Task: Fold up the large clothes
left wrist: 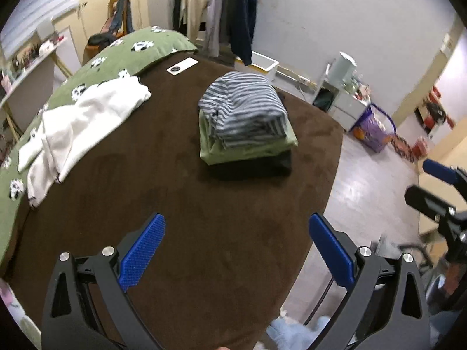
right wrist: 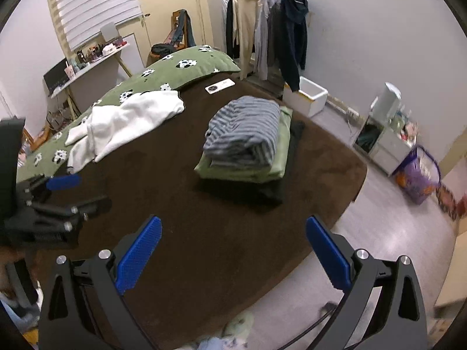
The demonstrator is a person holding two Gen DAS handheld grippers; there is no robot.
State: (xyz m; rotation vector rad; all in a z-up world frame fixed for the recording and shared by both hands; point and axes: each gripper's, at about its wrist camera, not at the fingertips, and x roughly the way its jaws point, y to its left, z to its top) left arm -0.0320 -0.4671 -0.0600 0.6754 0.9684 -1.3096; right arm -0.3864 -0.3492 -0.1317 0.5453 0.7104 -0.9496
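Note:
A folded stack sits on the brown bed cover (left wrist: 175, 192): a striped grey top (left wrist: 245, 108) on a green garment (left wrist: 248, 148) on a black one (left wrist: 256, 166). An unfolded white garment (left wrist: 84, 119) lies spread at the left, partly on the green panda blanket (left wrist: 116, 58). My left gripper (left wrist: 236, 250) hovers open and empty over the bed's near part. In the right wrist view the same stack's striped top (right wrist: 245, 131) and the white garment (right wrist: 125, 122) show. My right gripper (right wrist: 233, 250) is open and empty above the bed's near edge. Each gripper shows at the edge of the other's view.
A white card (left wrist: 182, 65) lies on the bed at the far side. A clothes rack with hanging garments (right wrist: 268, 29) stands by the wall. A white box (right wrist: 309, 94), a drawer unit (right wrist: 385, 143) and a purple basket (right wrist: 417, 175) stand on the floor at right.

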